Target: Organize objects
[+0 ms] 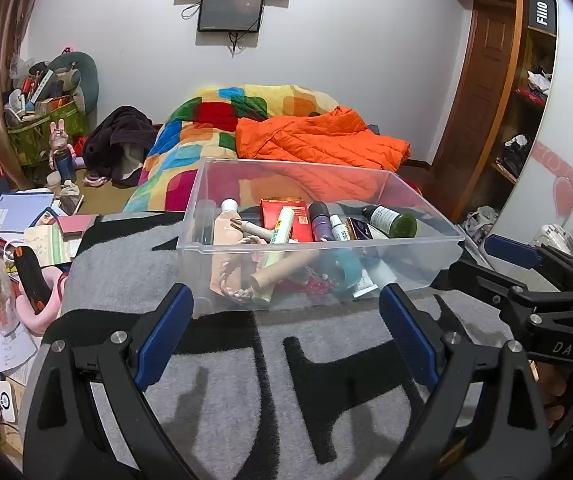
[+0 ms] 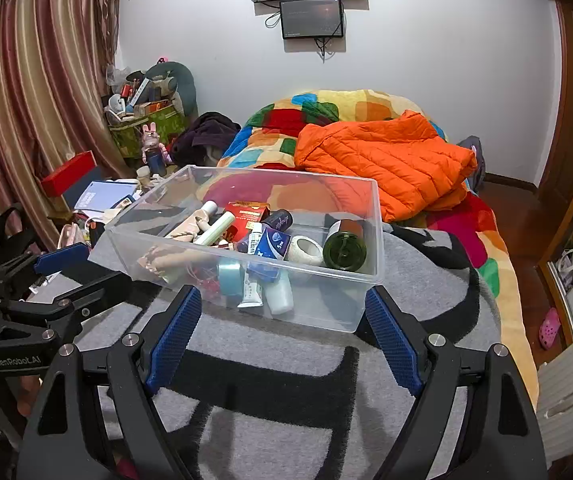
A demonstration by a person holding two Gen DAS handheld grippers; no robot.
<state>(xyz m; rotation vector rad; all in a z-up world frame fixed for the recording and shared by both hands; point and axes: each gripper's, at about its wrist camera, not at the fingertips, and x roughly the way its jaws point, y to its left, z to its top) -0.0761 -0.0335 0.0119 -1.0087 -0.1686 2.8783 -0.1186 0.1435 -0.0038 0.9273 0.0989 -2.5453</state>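
While both grippers hang spread before the bin, the scene reads as follows.

Left gripper (image 1: 286, 308): released, its blue pads wide apart, holding nothing; the tips sit just in front of the bin's near wall, apart from it.
Right gripper (image 2: 282, 312): released as well, the pads spread about as wide as the near end of the bin, gripping nothing; whether the tips touch the wall cannot be told.
Clear plastic bin (image 1: 326, 242): stands upright on the grey and black blanket (image 1: 246, 360), in front of both grippers, with the bed behind it.
Bin contents: a loose heap of toiletries, most of them lying flat and overlapping.
Green bottle (image 2: 344, 250): on its side at the right end of the bin, base toward the right wrist camera.
Red box (image 1: 286, 214): propped near the far wall, behind the tubes.
Beige tube (image 1: 226, 232): leans at the left side, white cap toward the far wall.
Pale green tube (image 1: 282, 226): lies across the middle, just beside the red box.
White toothpaste tube (image 2: 251, 286): lies against the near wall next to a light blue roll (image 2: 228, 276).
Orange jacket (image 2: 386, 168): crumpled on the patchwork quilt (image 1: 206, 136), well behind the bin.
Side table clutter (image 1: 26, 220): books and papers to the left of the blanket.
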